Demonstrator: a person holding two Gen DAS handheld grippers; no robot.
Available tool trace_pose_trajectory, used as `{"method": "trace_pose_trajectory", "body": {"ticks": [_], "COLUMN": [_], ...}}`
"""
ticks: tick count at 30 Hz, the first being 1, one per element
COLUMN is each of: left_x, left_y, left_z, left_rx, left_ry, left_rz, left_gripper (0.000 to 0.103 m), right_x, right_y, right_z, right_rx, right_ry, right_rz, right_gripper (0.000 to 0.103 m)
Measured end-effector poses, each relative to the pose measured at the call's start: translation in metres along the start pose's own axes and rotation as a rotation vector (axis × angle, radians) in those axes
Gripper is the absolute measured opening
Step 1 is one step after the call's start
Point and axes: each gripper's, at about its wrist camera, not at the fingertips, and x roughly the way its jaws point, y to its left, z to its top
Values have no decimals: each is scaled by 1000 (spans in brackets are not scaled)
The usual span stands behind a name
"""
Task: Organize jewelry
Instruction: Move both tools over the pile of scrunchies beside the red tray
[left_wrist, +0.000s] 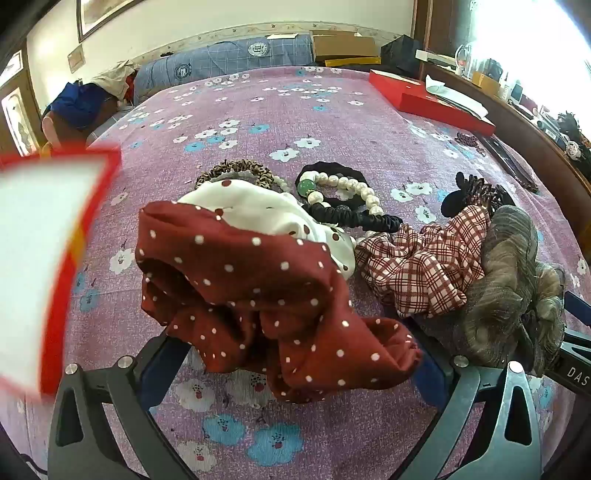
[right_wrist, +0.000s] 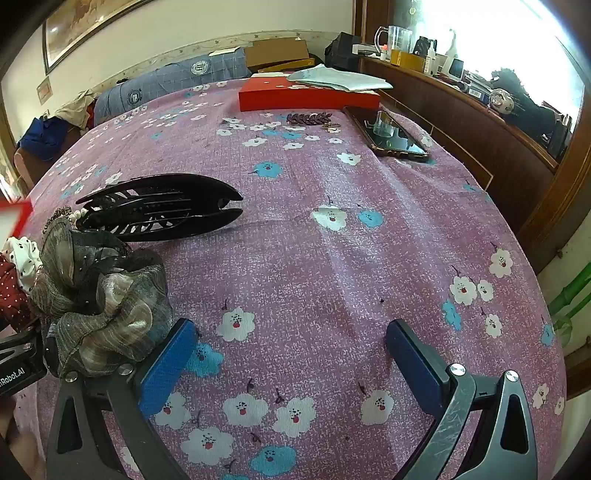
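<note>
- Hovering over the heap, the left claw stands fully released, its blue pads either side of the red dotted scrunchie, which lies between them on the bed; whether a pad touches the cloth I cannot tell.
- Nothing is gripped, so the step in hand looks like the approach to a first pick from the heap.
- Around that scrunchie in the left view: a white dotted one at 12 o'clock, a plaid one at 3 o'clock, a grey one further toward 3, and a pearl bracelet on a black hair tie at 1 o'clock.
- A red box, blurred, fills the 9 o'clock edge; it is probably where the pieces go.
- The right claw is likewise released, over bare bedspread, with nothing between its pads.
- From it the grey scrunchie sits at 9 o'clock against the left pad, and a black hair clip lies at 11 o'clock.
- Next, I judge, the left claw must clench on the red scrunchie alone, without snagging the white one that overlaps it.
</note>
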Motion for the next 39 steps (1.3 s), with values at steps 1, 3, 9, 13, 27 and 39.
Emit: {"method": "trace_pose_trajectory", "body": {"ticks": [1,3,9,13,27,39], "left_x": [0,0,0,0,0,-4], "left_y": [0,0,0,0,0,2], "left_z": [0,0,0,0,0,-1], "left_rx": [-1,-1,-2,-2,-2,8], "left_ry": [1,-3,-2,-3,-3,74], "left_rz": [-1,-2,-2,-2,-2,-8], "left_gripper": [103,103,103,103,103,103], "right_x": [0,0,0,-1,0,1], "right_y": [0,0,0,0,0,1], "right_z": [0,0,0,0,0,2], "right_rx": [0,0,-1,-1,-1,-3], "right_ry": [-2,-5,-4,-4,-4,23], "right_rz": [0,-1,-2,-2,-2,-1], "right_gripper": [103,103,103,103,103,103]}}
